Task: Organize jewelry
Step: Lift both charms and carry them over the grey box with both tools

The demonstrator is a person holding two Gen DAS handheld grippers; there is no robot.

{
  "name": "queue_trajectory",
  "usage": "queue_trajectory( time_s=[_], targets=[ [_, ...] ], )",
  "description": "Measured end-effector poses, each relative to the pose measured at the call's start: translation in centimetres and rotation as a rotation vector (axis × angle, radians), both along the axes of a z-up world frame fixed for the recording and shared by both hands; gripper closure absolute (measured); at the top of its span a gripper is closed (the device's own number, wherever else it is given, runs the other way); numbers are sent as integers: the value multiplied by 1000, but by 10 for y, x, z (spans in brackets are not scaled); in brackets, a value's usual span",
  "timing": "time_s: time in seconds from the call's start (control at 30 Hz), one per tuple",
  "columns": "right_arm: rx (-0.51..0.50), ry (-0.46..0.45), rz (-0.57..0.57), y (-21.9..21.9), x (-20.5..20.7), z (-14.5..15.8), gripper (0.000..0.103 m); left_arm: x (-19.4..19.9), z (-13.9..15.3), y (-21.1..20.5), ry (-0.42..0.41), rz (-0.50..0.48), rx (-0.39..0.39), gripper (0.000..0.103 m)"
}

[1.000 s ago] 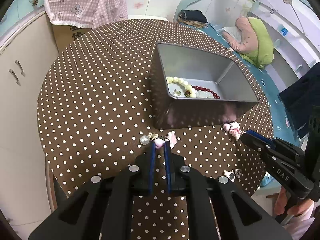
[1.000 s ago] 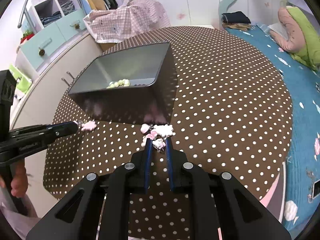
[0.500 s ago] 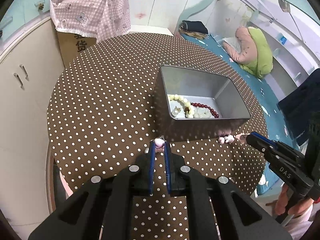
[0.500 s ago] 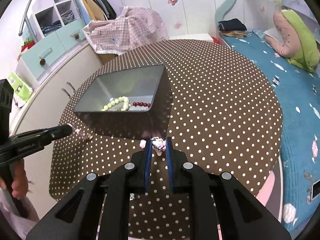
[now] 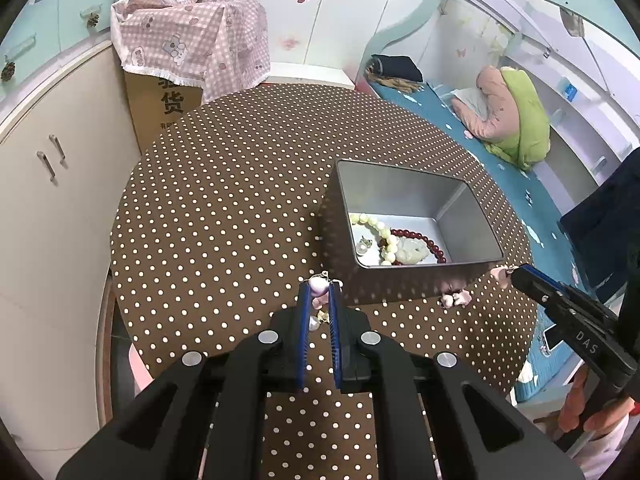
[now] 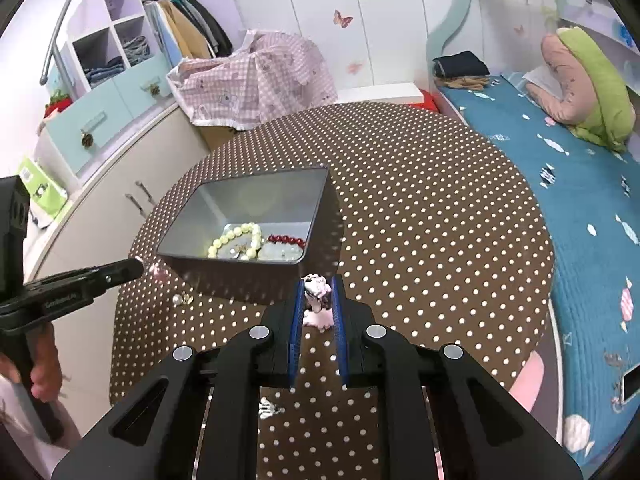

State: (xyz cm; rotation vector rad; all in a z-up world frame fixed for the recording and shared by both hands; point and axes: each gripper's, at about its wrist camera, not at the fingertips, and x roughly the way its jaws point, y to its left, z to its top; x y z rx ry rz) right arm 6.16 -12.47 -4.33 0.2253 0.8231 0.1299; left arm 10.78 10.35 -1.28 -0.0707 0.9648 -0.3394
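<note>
Clearly both pieces are tiny, light and dangly, so a pinch on the bead body beats the thin hook. Left fingers are clamped on a pink earring, the tin ahead and to their right. Right fingers are clamped on a white charm, just short of the tin.

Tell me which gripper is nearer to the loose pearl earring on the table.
Left. The left gripper hangs right over the pearl earring; the right gripper sits farther along the tin's front wall.
</note>
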Motion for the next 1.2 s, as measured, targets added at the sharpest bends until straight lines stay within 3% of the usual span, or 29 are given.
queue_trajectory(
  time_s=[0.33, 0.73, 0.97, 1.2],
  targets=[
    [-17, -71, -25, -8, 7, 24, 88, 16, 10, 0, -31, 18, 18, 95],
    [-19, -169, 37, 11, 25, 56, 88, 20, 43, -16, -138, -19, -5, 95],
    [-10, -169, 72, 25, 41, 59, 88, 19, 55, -36, -171, -66, -21, 95],
    [6, -140, 67, 28, 48, 51, 88, 21, 50, -52, -152, -97, -22, 95]
  ],
)
